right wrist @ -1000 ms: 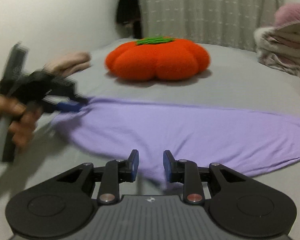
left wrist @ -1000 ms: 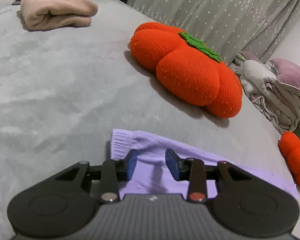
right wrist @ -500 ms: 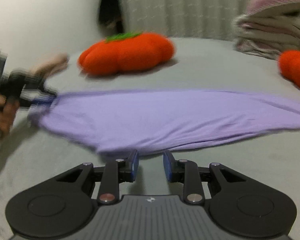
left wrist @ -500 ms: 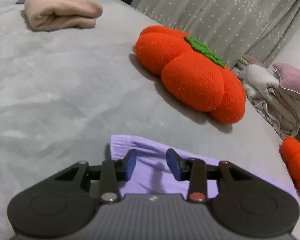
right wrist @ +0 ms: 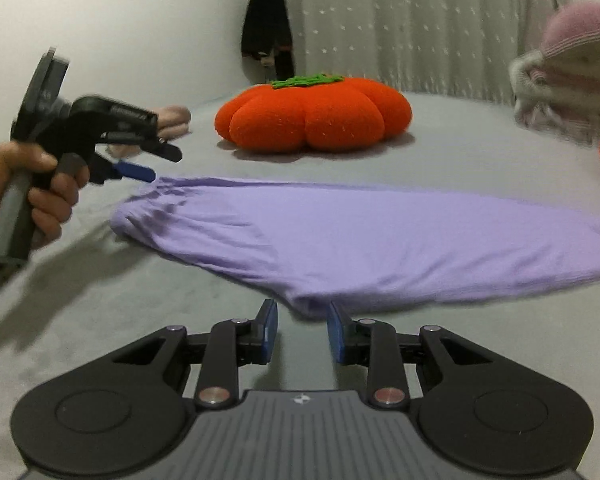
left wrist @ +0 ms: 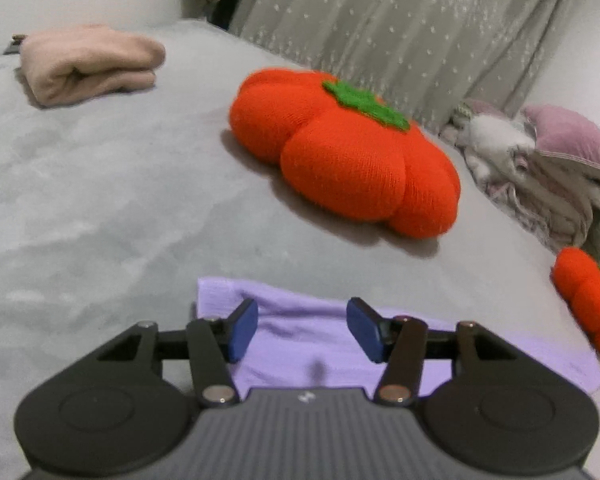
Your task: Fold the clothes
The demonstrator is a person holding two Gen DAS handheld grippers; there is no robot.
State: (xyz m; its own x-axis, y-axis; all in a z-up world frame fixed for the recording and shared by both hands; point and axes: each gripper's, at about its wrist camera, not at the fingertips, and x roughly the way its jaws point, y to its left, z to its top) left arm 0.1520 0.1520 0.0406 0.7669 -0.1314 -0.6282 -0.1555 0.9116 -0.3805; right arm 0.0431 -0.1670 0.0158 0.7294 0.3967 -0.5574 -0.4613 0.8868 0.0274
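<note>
Lilac garment [right wrist: 340, 248] lies spread flat across the grey bed [right wrist: 100, 312], stretching from left to right between the two grippers. At the left, a hand [right wrist: 32, 196] grips the handle of the left gripper [left wrist: 302, 330], whose blue fingertips [right wrist: 134, 171] sit right at the garment's gathered left end; from its own camera the jaws stand apart over the cloth with nothing pinched between them. Farther back on the left rests a folded pink garment [left wrist: 88, 62]. In the middle, behind the lilac cloth and apart from it, sits a large orange pumpkin cushion [right wrist: 314, 114] with a green top. The right gripper [right wrist: 302, 334] hovers at the near edge of the lilac garment, its jaws released and straddling a small fold of the hem without closing on it. To the right, a heap of pale clothes [left wrist: 540, 176] is stacked beside a second orange cushion [left wrist: 588, 300].
</note>
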